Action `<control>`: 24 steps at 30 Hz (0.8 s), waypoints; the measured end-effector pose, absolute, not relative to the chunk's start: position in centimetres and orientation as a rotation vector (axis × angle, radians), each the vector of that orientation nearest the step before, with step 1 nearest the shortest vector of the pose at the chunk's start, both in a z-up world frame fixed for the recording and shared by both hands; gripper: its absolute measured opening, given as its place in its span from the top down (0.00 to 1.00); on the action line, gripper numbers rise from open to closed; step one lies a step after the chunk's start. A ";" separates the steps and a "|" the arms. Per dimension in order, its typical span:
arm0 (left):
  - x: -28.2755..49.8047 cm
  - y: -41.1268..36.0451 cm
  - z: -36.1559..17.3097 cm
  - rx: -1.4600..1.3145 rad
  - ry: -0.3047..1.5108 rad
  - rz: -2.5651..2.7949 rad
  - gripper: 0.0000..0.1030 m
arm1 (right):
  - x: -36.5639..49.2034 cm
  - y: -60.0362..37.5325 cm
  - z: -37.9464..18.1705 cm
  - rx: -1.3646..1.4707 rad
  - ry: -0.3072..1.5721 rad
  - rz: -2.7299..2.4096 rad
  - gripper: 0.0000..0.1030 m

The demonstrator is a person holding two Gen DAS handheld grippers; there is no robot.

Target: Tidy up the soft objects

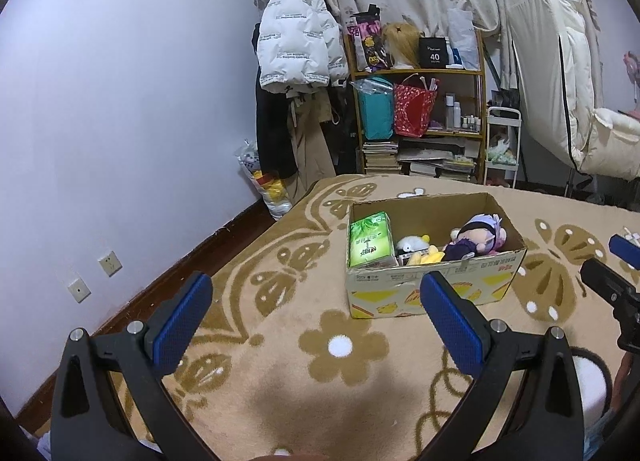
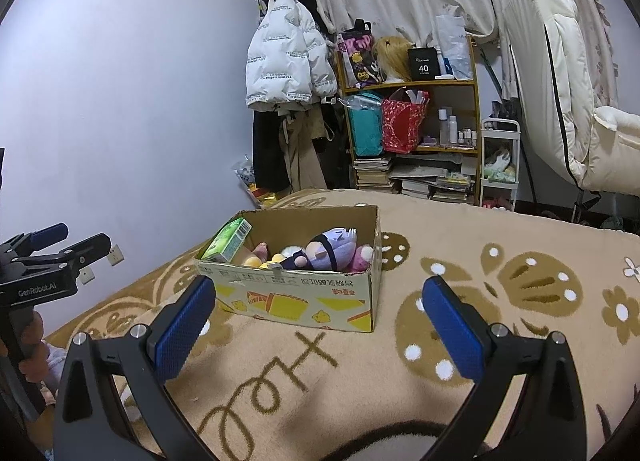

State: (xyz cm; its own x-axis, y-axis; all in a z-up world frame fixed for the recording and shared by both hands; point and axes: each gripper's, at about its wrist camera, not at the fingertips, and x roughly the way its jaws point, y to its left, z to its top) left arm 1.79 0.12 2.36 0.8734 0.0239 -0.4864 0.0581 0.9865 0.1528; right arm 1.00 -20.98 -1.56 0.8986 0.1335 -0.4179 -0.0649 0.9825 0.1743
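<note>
A cardboard box stands on the beige blanket, also in the right wrist view. Inside lie a green tissue pack, a purple-haired doll, a yellow and white plush and a pink plush. My left gripper is open and empty, in front of the box. My right gripper is open and empty, just short of the box's near wall. The right gripper shows at the left wrist view's right edge; the left gripper shows at the right wrist view's left edge.
The beige flowered blanket covers the bed. A wall runs along the left. Behind stand a coat rack with a white puffer jacket, a cluttered shelf, a white cart and a folded white duvet.
</note>
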 end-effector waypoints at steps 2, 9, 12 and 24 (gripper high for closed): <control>1.9 0.0 2.3 0.169 0.514 -0.022 0.00 | 1.0 -21.1 -1.7 0.158 0.445 0.100 0.00; 1.8 0.0 2.3 0.164 0.516 -0.030 0.01 | 0.9 -21.2 -1.7 0.160 0.444 0.101 0.00; 1.8 0.0 2.2 0.164 0.516 -0.027 0.01 | 0.9 -21.3 -1.7 0.160 0.444 0.098 0.00; 1.9 0.1 2.1 0.160 0.524 -0.027 0.00 | 1.0 -21.4 -1.6 0.162 0.448 0.101 0.00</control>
